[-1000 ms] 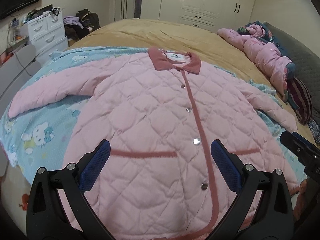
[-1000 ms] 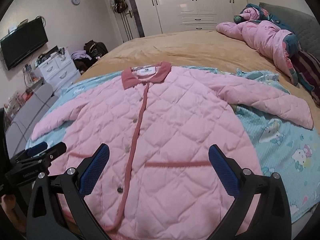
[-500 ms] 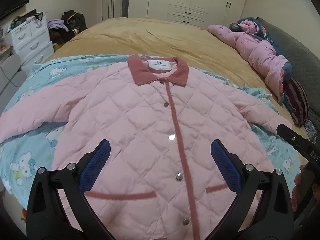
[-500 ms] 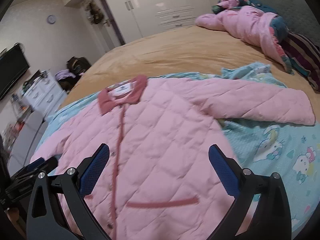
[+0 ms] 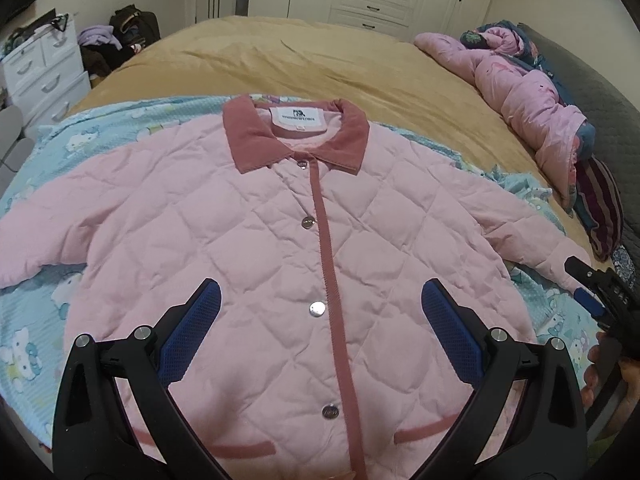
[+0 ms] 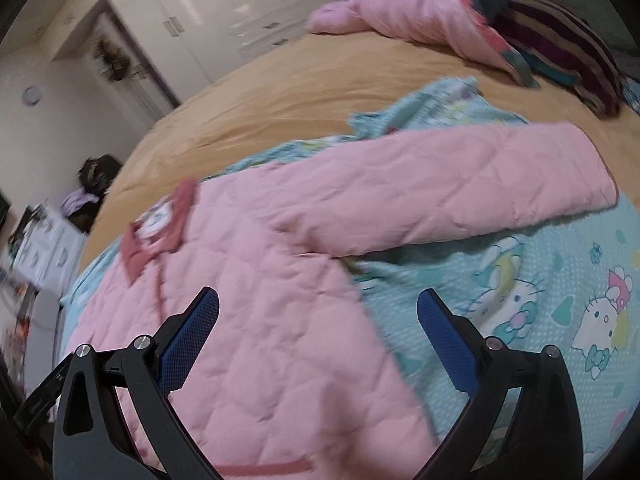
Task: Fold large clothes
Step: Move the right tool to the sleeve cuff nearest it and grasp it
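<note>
While the left gripper [image 5: 320,310] has crept up over the buttoned front, the right gripper [image 6: 318,312] has swung toward the outstretched sleeve [image 6: 460,196]; pink quilted jacket [image 5: 280,248] flat on the bed [image 5: 320,60], both jaws wide and empty, so sleeve fold likely first.

A: Support? Bed [image 5: 320,56], tan cover.
B: On it: blue cartoon-print sheet [image 5: 44,316] near edge, pink quilted jacket [image 5: 248,264] flat on sheet. Far side: bunched pink quilt [image 5: 520,92], striped pillow [image 5: 604,204].

text: none legible | neck label [image 5: 296,118] on jacket [image 5: 256,264]: print too small
</note>
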Tool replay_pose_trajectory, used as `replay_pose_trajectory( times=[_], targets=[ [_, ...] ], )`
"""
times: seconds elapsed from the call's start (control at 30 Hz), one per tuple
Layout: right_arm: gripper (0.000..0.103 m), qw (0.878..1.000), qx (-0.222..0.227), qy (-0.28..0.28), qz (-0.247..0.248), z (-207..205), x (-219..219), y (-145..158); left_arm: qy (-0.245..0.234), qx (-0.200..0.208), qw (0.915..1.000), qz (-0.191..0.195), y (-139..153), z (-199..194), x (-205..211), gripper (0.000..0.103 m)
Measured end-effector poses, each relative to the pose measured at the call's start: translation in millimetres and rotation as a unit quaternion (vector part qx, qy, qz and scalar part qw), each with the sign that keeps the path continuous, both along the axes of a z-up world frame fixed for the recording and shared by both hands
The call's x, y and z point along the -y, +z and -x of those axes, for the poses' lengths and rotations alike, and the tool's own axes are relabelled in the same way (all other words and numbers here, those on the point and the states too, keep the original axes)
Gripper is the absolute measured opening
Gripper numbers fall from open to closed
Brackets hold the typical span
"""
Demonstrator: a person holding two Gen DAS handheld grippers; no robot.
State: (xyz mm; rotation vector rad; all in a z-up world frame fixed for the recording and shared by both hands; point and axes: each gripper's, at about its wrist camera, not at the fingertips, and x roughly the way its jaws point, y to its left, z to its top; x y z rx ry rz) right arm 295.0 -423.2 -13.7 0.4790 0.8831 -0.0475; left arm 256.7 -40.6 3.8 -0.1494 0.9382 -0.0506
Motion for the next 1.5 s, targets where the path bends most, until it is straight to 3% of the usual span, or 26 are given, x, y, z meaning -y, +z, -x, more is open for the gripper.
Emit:
replay_pose_trajectory(
  times=[0.4, 0.7, 1.23, 1.3, 1.33, 1.37, 1.47, 1.5],
  targets=[
    [0.099, 0.991, -0.043, -0.114, -0.051, -24.6, 87.3, -56.6, -0.012, -0.014, 0.9996, -0.019, -20.5, -31.3, 24.8, 0.094],
    [0.099, 0.969, -0.057, -0.2, -0.131, -39.0, 151.8, -100.4, -0.013, -0.02, 0.9994, -0.026, -28.1, -49.4, 36.3, 0.094],
    [0.098, 0.941, 0.001, -0.301, -0.154, -67.4, 230.6, -115.2, 0.025, -0.02, 0.9991, -0.029, -24.7, -61.9, 18.9, 0.094],
    [0.083, 0.934, 0.011, -0.316, -0.165, -67.3, 240.5, -114.8, 0.029, -0.019, 0.999, -0.029, -21.9, -61.8, 15.3, 0.094],
    [0.06, 0.932, 0.015, -0.323, -0.165, -67.3, 245.2, -112.2, 0.033, -0.019, 0.9988, -0.03, -19.3, -61.7, 13.1, 0.094],
    [0.046, 0.931, 0.022, -0.322, -0.169, -68.2, 248.8, -108.7, 0.034, -0.018, 0.9988, -0.03, -16.9, -61.3, 11.1, 0.094],
    [0.028, 0.941, 0.055, -0.298, -0.151, -76.6, 250.9, -83.7, 0.035, -0.013, 0.9989, -0.028, -8.4, -59.5, 7.0, 0.094],
    [0.026, 0.945, 0.067, -0.287, -0.141, -79.2, 249.6, -72.7, 0.035, -0.011, 0.999, -0.027, -4.5, -58.0, 4.9, 0.094]
  ],
)
